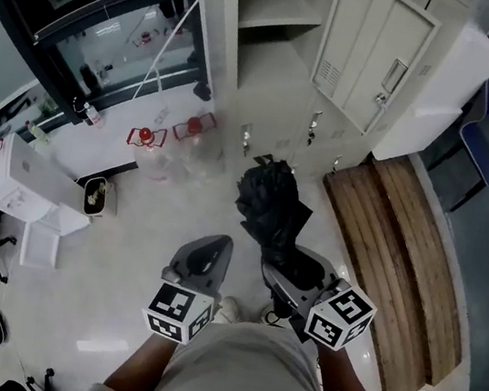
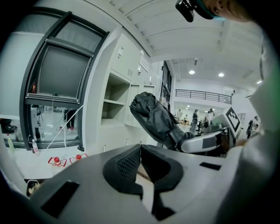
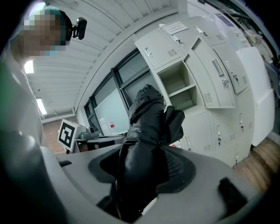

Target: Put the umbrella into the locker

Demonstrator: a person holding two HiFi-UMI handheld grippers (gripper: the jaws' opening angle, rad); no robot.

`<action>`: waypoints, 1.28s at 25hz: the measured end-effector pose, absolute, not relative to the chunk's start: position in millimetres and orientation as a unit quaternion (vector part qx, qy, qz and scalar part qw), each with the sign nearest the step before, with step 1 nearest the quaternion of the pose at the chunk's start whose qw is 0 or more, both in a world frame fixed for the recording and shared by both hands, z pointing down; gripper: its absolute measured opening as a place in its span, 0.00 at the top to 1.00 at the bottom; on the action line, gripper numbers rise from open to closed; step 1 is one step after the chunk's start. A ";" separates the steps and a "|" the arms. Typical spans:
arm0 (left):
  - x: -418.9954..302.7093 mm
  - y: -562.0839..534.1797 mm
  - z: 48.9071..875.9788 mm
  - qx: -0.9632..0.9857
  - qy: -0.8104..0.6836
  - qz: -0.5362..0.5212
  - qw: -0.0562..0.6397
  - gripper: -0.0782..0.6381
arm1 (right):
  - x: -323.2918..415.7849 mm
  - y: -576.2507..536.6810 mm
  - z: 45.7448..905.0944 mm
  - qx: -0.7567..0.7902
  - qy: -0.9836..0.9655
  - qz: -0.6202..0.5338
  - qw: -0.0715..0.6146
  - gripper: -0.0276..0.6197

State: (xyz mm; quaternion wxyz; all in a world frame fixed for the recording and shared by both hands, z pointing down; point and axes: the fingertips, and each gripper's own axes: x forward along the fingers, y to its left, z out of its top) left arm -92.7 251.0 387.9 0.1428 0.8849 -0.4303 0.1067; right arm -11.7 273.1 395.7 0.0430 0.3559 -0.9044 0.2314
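A folded black umbrella (image 1: 271, 203) is held upright in my right gripper (image 1: 296, 267), whose jaws are shut around its lower part; in the right gripper view the umbrella (image 3: 146, 131) fills the space between the jaws and points at the lockers. My left gripper (image 1: 208, 253) is shut with nothing in it, just left of the umbrella (image 2: 155, 118). The cream locker (image 1: 281, 21) ahead stands open, showing a shelf (image 3: 181, 92), with its door (image 1: 373, 54) swung to the right.
A wooden bench (image 1: 401, 252) runs along the right. A dark-framed window (image 1: 97, 19) is at the left, with red items (image 1: 146, 137) on the floor below it and a white box (image 1: 35, 180) nearby. Closed lower lockers (image 3: 218, 127) have keys in them.
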 end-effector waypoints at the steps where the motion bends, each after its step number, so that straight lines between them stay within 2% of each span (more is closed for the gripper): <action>1: -97.9 250.0 387.3 0.885 -0.431 0.104 0.143 0.87 | -17.3 271.7 394.9 0.356 -0.905 0.229 0.046 0.60; 14: -149.6 238.4 384.0 0.883 -0.439 0.074 0.146 0.87 | -61.3 253.6 393.6 0.358 -0.906 0.223 0.039 0.60; 32: -126.3 160.2 396.7 0.885 -0.434 0.077 0.152 0.87 | -36.5 173.5 401.6 0.364 -0.902 0.230 0.032 0.60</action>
